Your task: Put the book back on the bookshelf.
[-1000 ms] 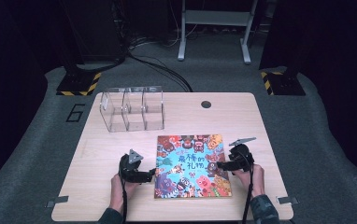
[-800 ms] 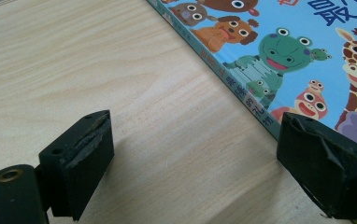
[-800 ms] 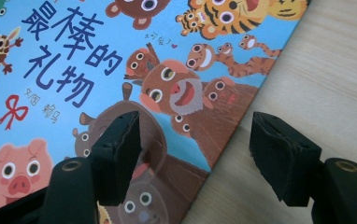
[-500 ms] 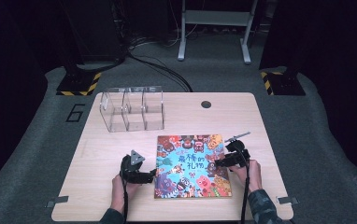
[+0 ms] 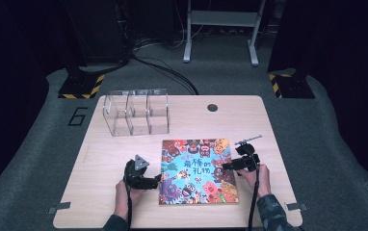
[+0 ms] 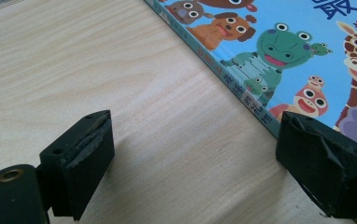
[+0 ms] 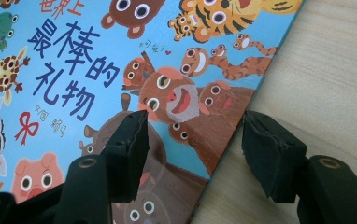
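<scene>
A picture book with a blue cover full of cartoon animals lies flat on the wooden table. My left gripper rests low at the book's left edge, open, jaws wide; in the left gripper view the book's spine runs diagonally between them, the right jaw overlapping the cover's edge. My right gripper is open at the book's right edge; in the right gripper view the book has its right border between the jaws, one jaw over the cover and the other over bare wood.
A clear plastic organiser with three compartments stands at the table's back left. A round cable hole sits at the back centre. Beyond the table are cables, stand bases with hazard stripes and a metal frame on grey carpet.
The right gripper has shifted slightly left and lower, onto the book's right edge. The left gripper has barely moved.
</scene>
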{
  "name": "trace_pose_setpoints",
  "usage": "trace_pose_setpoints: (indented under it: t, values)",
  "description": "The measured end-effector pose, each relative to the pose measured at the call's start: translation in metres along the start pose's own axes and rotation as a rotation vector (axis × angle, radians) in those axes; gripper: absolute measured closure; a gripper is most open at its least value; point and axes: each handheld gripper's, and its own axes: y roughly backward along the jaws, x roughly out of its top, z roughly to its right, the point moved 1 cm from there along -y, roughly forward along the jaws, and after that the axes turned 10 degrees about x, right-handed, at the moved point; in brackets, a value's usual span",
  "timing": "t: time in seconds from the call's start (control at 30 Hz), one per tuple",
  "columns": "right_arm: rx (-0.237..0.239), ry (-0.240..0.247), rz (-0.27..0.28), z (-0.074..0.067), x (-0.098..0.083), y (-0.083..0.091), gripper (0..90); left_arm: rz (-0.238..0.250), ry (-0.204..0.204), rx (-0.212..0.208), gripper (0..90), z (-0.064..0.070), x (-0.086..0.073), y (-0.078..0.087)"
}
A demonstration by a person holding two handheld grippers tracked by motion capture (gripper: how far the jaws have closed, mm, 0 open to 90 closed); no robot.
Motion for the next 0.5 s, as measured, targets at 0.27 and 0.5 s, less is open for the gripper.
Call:
trace_pose_setpoints:
  t: [0.27, 0.5]
  values:
    - [0.019, -0.034, 0.017, -0.0011, -0.0020, 0.0028, 40.9, 0.001, -0.001, 0.000, 11.6, 0.0000, 0.0000, 0.0000]
    - [0.052, -0.060, 0.041, 0.0014, -0.0038, 0.0056, 41.0, 0.001, -0.001, 0.000, 11.7, 0.0000, 0.0000, 0.0001]
